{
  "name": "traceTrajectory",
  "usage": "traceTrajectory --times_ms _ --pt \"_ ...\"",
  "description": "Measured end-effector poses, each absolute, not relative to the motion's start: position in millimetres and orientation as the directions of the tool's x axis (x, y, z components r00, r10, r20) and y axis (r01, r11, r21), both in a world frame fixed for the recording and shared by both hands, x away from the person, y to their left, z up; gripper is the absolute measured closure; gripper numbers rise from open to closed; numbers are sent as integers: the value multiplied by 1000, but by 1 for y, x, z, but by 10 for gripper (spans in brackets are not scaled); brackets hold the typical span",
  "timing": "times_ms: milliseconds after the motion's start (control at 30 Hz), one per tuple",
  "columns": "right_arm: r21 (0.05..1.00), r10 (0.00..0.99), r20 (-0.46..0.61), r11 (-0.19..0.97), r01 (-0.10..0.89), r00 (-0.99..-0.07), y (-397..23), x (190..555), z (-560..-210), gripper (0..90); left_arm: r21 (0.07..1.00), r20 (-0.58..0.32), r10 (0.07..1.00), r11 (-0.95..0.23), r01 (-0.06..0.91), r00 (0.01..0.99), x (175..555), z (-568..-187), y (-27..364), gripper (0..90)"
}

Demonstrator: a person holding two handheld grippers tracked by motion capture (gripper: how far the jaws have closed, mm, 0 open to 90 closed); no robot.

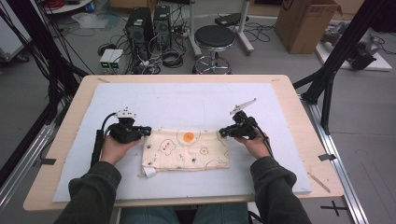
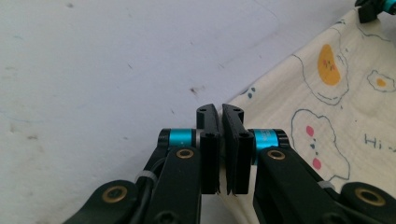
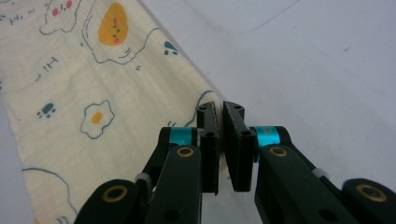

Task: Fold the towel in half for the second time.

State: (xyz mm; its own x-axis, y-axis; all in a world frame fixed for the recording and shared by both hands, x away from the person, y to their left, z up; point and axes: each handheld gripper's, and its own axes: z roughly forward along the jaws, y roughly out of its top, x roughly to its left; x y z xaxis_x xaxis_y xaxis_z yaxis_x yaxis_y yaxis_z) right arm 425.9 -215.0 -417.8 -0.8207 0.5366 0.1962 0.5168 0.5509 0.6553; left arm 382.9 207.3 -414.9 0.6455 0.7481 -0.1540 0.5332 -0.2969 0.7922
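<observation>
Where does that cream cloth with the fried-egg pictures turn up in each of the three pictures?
High view: cloth lies centre, between both hands.
Left gripper view: right side, corner pinched.
Right gripper view: left side, corner pinched.
Shared landmark: the big orange egg yolk.

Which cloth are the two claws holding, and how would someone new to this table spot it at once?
On the wooden table lies a pale blue mat; on its near half lies a folded cream cloth. The left claw and right claw are shut on its two far corners. Its printed fried eggs, with an orange yolk near the far edge, set it apart from the plain mat.
</observation>
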Motion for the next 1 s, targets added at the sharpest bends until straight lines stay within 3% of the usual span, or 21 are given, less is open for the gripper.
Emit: traceTrajectory --times_ms 233,467,1000 --pt "698 575 168 503 509 -800 -214 444 -396 852 820 -129 791 -254 512 598 399 -409 205 854" --pt "645 618 194 504 574 -762 -208 453 -421 852 786 -134 797 -276 553 589 403 -422 202 852" --pt "685 576 185 505 524 -797 -212 446 -413 850 825 -138 771 -258 502 622 387 -419 209 851"
